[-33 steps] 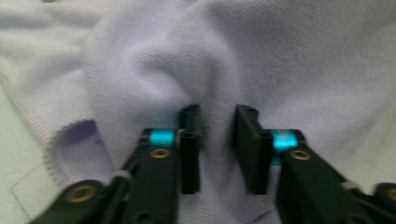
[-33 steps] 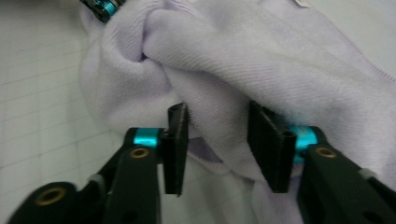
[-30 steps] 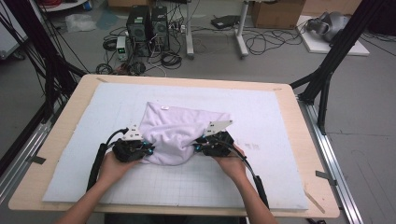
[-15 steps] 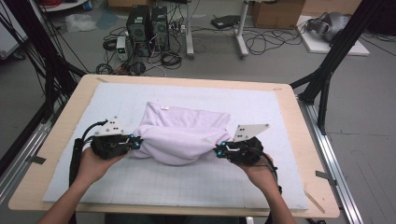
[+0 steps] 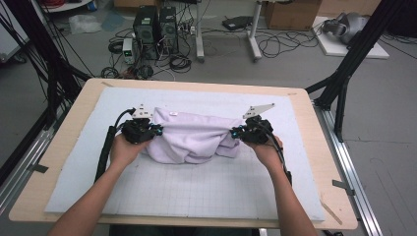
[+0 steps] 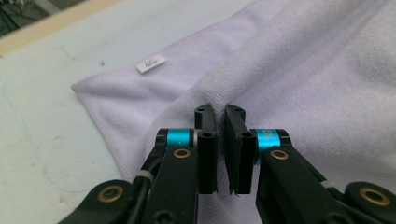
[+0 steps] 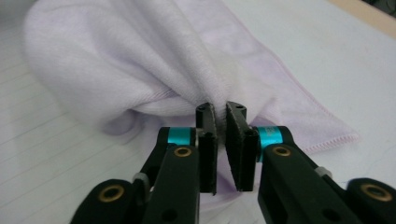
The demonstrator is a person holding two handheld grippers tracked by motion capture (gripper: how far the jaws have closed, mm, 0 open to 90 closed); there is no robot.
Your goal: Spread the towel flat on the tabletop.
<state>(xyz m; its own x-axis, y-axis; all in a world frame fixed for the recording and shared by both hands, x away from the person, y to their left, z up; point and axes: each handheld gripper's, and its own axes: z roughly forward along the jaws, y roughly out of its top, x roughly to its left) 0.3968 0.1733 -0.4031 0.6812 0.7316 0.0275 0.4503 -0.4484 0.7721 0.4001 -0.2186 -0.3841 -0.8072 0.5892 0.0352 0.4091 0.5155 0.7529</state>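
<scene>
Table (image 5: pixel 59 147): wooden top covered by a pale gridded mat (image 5: pixel 196 187).
Towel (image 5: pixel 194 135): lavender, bunched at the mat's centre, stretched between the two grippers from 9 to 3 o'clock.
Left gripper (image 5: pixel 153 130): at the towel's 9 o'clock end; the left gripper view (image 6: pixel 220 135) has the jaws nearly together over a fold, clenched on the towel.
Right gripper (image 5: pixel 236 132): at the 3 o'clock end; the right gripper view (image 7: pixel 220 130) has the jaws clamping gathered cloth.
Label (image 6: pixel 152 63): small white tag near the towel's corner, clearest in the left gripper view; its print is too blurred to read.
Hem (image 7: pixel 327 142): stitched edge, plain in the right gripper view.
Hidden: the towel's underside folds.
</scene>
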